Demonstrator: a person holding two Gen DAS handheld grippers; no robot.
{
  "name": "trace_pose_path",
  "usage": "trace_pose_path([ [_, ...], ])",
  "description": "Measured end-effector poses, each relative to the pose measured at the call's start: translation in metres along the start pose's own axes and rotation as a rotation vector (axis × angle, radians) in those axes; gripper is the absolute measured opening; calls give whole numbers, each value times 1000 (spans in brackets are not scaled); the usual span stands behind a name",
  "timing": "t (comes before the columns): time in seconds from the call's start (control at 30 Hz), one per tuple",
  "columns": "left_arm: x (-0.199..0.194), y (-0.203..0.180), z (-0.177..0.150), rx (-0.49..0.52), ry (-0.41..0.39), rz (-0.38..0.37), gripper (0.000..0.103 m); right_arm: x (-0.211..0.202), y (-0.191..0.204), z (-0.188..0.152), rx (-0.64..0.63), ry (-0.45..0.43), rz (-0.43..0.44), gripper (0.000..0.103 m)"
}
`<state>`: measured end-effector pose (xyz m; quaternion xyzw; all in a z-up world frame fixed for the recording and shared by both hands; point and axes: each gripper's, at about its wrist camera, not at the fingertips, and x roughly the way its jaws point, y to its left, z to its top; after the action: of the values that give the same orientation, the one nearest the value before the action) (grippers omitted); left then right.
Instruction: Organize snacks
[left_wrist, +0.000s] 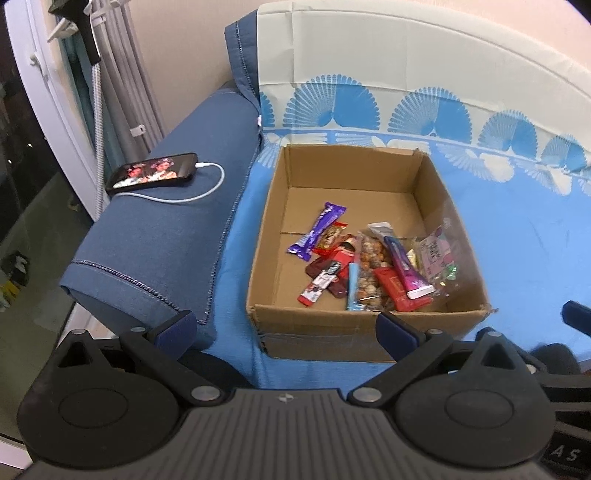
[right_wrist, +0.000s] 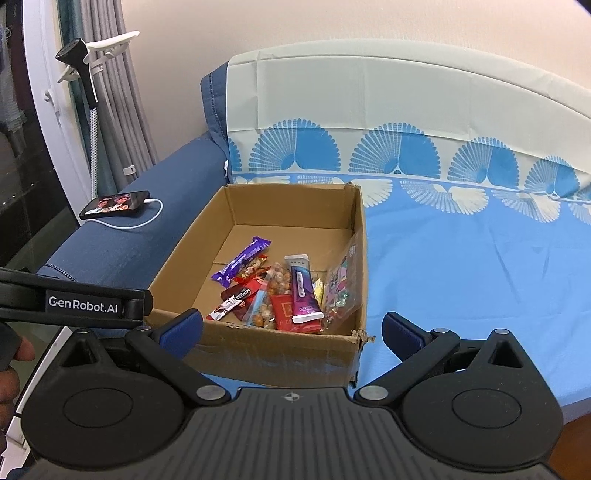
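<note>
Lower centre of both wrist views holds an open brown corrugated cardboard box (left_wrist: 343, 328) standing on a bed covered by a light blue sheet with a fan pattern (left_wrist: 517, 236). The snacks lie loose in a heap on the box floor, towards its near wall.

Contents noted: a purple foil chocolate bar wrapper (left_wrist: 318, 229), a clear bag of brown coated nuts (left_wrist: 373, 273), a magenta and purple flat pouch with white ends (left_wrist: 404, 267), a red flat packet (left_wrist: 393, 288) and a clear crinkly bag of mixed wrapped sweets (left_wrist: 437, 254) leaning on the right wall.

Handling judgement: all items look light, thin and soft. Foil and film wrappers are likely slippery, and the nuts may crush under a hard pinch. Sealed end seams or narrow edges appear the best places to take hold; the chocolate bar may snap if bent.

Left claw (left_wrist: 286, 326) and right claw (right_wrist: 291, 330) both stand spread wide with nothing between the blue pads, above the near box wall.

Legible writing: "GenRobot.AI" in white on the black tool body at left of the right wrist view. Wrapper print is too small to read.

A black smartphone with a lit screen (left_wrist: 153, 172), on a white charging cable, rests on the dark blue sofa arm (left_wrist: 147, 251), upper left.
</note>
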<state>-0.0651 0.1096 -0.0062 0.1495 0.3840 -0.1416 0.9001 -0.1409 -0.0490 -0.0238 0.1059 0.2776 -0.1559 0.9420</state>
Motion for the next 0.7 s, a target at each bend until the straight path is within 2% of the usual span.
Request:
trace_pose_path([
  [0.1, 0, 0, -1, 12, -8, 15, 103, 1, -1, 0, 3, 7, 2, 103],
  [0.4, 5, 3, 1, 11, 6, -11, 103, 3, -1, 1, -3, 9, -6, 103],
  [0.7, 6, 6, 0, 8, 2, -8, 103, 2, 1, 4, -42, -30, -35, 103],
])
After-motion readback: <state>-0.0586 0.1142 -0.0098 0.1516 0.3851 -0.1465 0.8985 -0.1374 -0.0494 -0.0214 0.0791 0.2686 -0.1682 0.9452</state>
